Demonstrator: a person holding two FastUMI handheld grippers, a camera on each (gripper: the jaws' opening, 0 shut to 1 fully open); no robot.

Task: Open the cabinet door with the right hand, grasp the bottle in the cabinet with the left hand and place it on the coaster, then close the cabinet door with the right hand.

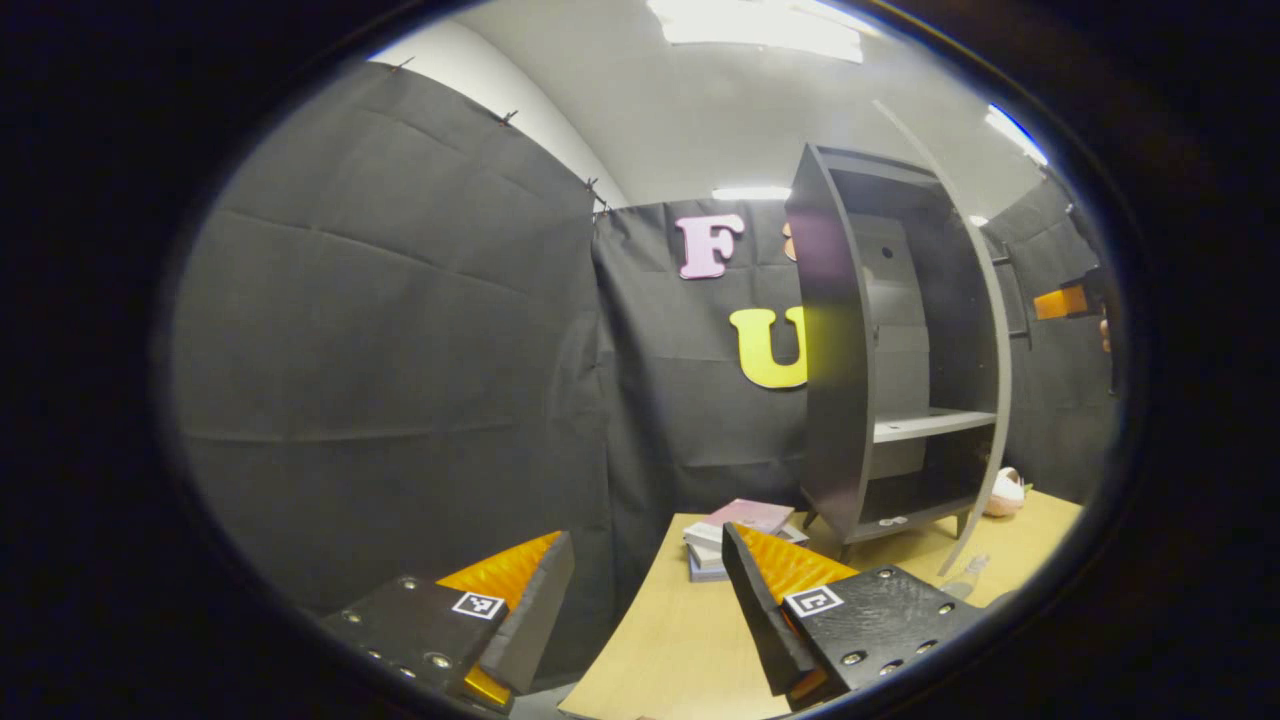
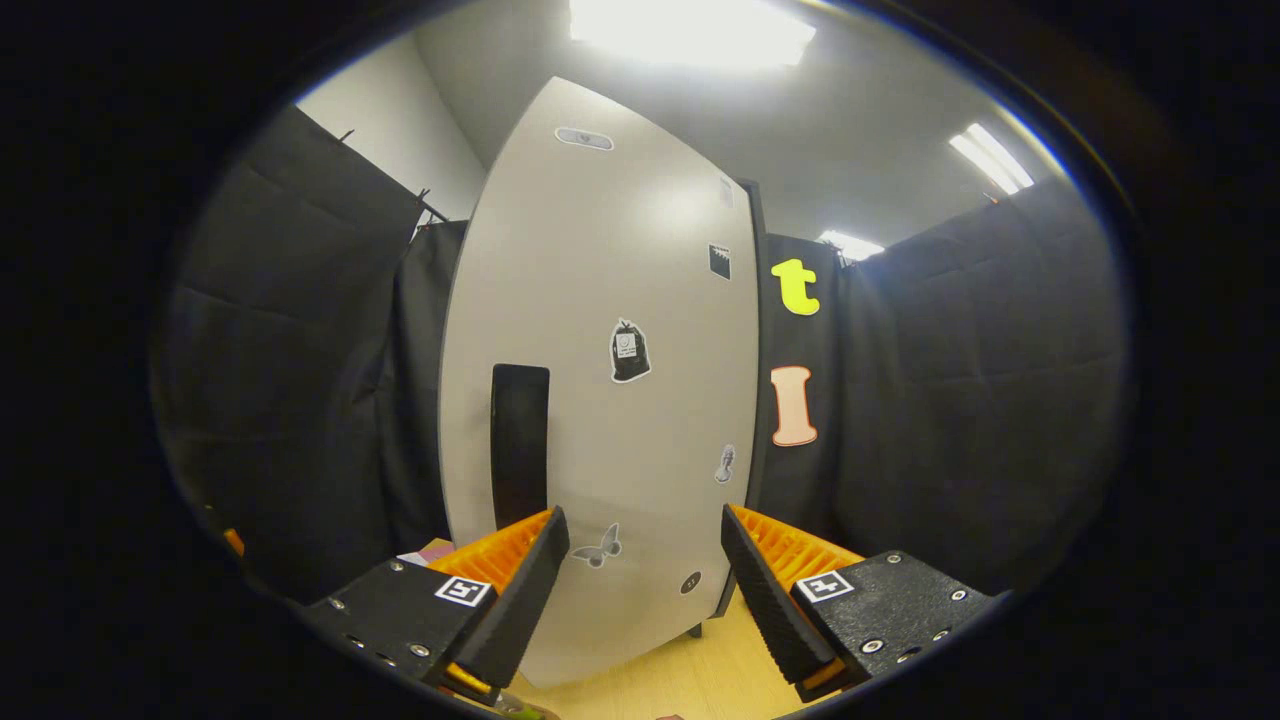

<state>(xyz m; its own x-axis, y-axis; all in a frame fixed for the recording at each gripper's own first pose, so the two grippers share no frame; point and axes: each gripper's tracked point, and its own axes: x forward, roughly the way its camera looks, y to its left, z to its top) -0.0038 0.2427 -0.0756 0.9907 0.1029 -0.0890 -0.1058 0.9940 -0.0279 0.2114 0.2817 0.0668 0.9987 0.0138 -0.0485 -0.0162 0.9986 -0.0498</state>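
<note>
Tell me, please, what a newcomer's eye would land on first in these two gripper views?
Probably the tall grey cabinet standing open on the wooden table in the left gripper view, with its shelf bare. In the right gripper view, the pale cabinet door looms close, dotted with stickers, its black handle just above the open right gripper. A stack of books lies left of the cabinet.

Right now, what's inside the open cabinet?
In the left gripper view, the cabinet stands open. Its shelf looks bare, and only a small pale item lies on the bottom board. No bottle is visible there; the side wall hides part of the interior.
</note>
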